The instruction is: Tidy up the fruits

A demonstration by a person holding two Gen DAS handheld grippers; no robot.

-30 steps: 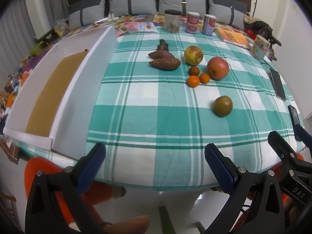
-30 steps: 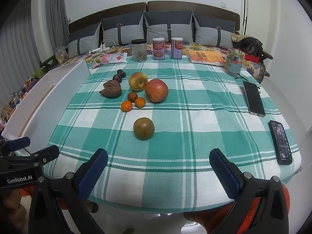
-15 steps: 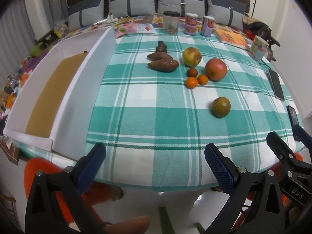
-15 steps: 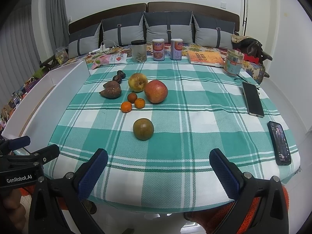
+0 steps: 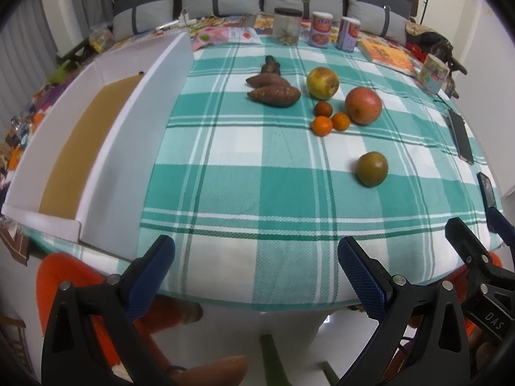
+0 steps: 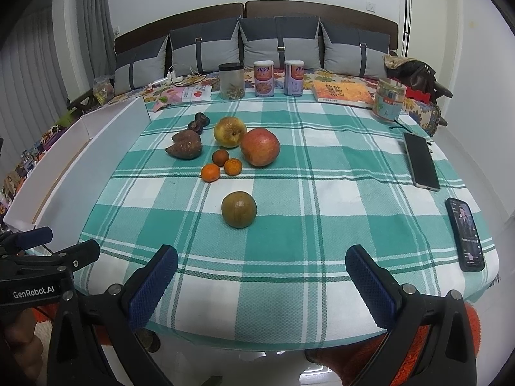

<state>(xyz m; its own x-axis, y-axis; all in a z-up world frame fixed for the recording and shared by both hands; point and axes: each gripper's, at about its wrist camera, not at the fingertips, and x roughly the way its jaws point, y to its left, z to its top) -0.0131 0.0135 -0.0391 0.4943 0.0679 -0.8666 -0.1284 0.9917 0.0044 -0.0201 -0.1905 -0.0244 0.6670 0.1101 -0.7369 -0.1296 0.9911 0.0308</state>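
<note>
You hold both grippers at the near edge of the table point(image 6: 322, 234), off the green-and-white checked cloth. Your left gripper point(image 5: 256, 273) has its jaws spread wide with nothing between the blue pads. Your right gripper point(image 6: 261, 284) is likewise spread wide and holds nothing.

Fruit positions, right wrist view:
- The green-brown round fruit point(image 6: 238, 209) sits alone, nearest to you and well apart from the rest
- Behind it three small oranges point(image 6: 210, 172) lie in a tight cluster, the darkest one at the back
- The red apple point(image 6: 260, 147) stands just right of the cluster, and the yellow apple point(image 6: 230, 132) sits behind and left of it; you cannot tell if the two apples touch
- Two sweet potatoes point(image 5: 273, 95) lie side by side left of the yellow apple, with a smaller dark knobbly piece point(image 5: 271, 64) just behind them

The white box point(image 5: 135, 128) runs along the left side of the table, its brown cardboard floor bare where visible in the left wrist view. No fruit is seen in it.

Two phones point(image 6: 421, 160) lie on the right part of the cloth. At the far edge stand a jar point(image 6: 231, 81), two cans point(image 6: 263, 78) and a book point(image 6: 341, 93)
</note>
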